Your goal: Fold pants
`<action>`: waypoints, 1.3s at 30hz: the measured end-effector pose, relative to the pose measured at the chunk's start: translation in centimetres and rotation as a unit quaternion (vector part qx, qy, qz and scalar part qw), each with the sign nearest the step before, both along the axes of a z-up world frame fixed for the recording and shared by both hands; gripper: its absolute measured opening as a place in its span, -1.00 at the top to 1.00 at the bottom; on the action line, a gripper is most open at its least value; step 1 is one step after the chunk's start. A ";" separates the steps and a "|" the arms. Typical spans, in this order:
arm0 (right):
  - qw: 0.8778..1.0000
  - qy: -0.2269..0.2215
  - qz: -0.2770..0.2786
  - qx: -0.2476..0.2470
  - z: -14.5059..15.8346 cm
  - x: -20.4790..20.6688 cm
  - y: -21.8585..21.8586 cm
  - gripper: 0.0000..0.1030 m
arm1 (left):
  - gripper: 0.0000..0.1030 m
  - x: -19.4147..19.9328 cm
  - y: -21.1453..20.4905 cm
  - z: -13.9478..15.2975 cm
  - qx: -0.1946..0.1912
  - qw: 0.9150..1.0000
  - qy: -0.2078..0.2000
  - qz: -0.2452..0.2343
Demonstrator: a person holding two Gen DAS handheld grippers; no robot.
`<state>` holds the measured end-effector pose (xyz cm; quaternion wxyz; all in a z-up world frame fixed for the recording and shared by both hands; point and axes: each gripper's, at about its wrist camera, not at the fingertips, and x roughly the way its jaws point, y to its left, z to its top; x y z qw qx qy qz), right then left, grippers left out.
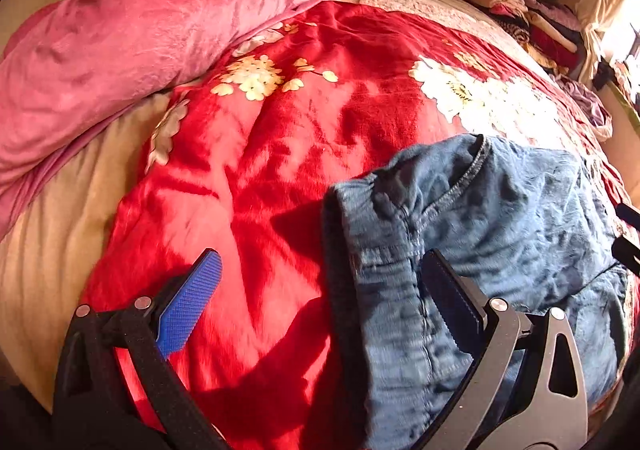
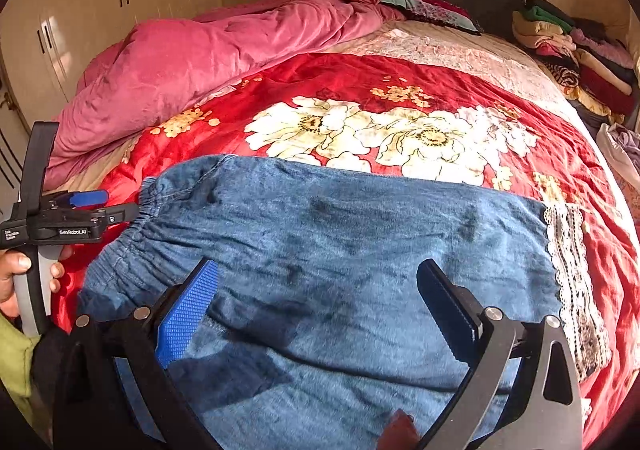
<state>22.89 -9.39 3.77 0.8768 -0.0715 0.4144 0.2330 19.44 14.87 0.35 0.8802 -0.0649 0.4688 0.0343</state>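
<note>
Pants point(image 2: 340, 250) of soft, fleecy blue denim-look fabric lie crosswise on the near part of the bed's plush red floral blanket point(image 2: 400, 82), elastic waistband point(image 2: 140, 218) to the left and lace-trimmed cuffs point(image 2: 568, 262) to the right. The left tongs point(image 1: 320, 278) hang spread over the waistband end and the right tongs point(image 2: 320, 290) hang spread over the legs, neither pinching anything. The thick, limp cloth could bunch or slide on the blanket if only the top layer is caught, leaving a crooked fold.

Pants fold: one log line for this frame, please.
pants: flat on red blanket | left gripper: open, at waistband | right gripper: open, over pants | fold: not started
</note>
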 end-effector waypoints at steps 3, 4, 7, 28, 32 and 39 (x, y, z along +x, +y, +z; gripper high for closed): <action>1.000 0.000 0.011 -0.020 -0.6 1.7 0.7 -0.92 | -0.82 1.6 0.4 -0.4 -0.007 1.000 0.002 -0.007; 1.000 -0.002 0.014 -0.028 -0.8 2.2 0.9 -0.92 | -0.82 2.1 0.5 -0.5 -0.011 1.000 0.003 -0.007; 0.998 -0.004 0.018 -0.056 -1.6 3.7 1.6 -0.92 | -0.82 3.6 0.7 -1.0 -0.024 1.000 0.002 -0.017; 0.975 -0.026 0.171 -0.138 -3.4 9.0 7.5 -0.89 | 0.52 -0.1 -2.9 2.4 -0.002 0.991 -0.116 -0.072; 0.967 -0.041 0.198 -0.153 -3.7 8.8 9.0 -0.56 | 0.52 -1.4 -3.4 2.8 0.006 0.989 -0.132 -0.072; 0.969 -0.031 0.209 -0.128 -4.0 7.5 9.5 0.57 | 0.53 -1.9 -3.6 2.1 0.021 0.989 -0.132 -0.065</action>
